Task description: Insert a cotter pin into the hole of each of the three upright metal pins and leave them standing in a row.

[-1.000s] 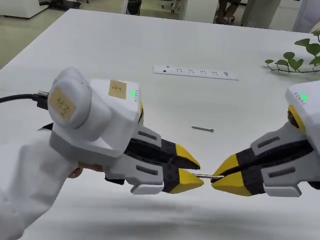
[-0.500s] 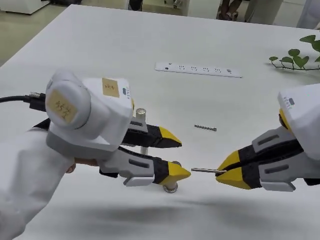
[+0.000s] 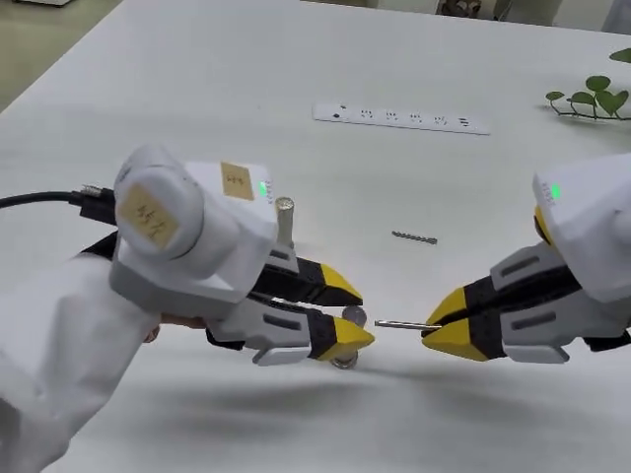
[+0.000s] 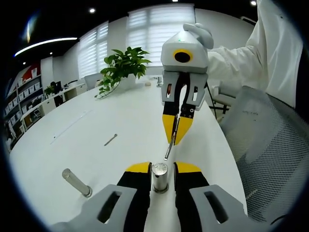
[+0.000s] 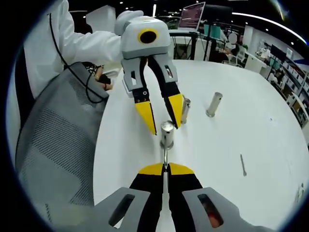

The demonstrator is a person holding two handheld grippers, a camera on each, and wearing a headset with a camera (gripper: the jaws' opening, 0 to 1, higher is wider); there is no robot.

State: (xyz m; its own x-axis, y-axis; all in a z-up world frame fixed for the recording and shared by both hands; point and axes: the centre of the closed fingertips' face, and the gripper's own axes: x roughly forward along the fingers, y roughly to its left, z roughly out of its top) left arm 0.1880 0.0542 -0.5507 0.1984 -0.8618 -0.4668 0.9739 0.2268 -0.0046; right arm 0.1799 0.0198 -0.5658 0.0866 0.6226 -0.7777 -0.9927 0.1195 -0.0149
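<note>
The left gripper (image 3: 361, 315) has its jaws parted, one on either side of the nearest upright metal pin (image 4: 160, 177). The right gripper (image 3: 435, 331) is clamped on a cotter pin (image 3: 399, 324), its tip just beside that pin's head. Behind that pin stands a second upright pin (image 3: 285, 221). Farther beyond it lie a loose cotter pin (image 3: 414, 237) and a power strip (image 3: 402, 117).
</note>
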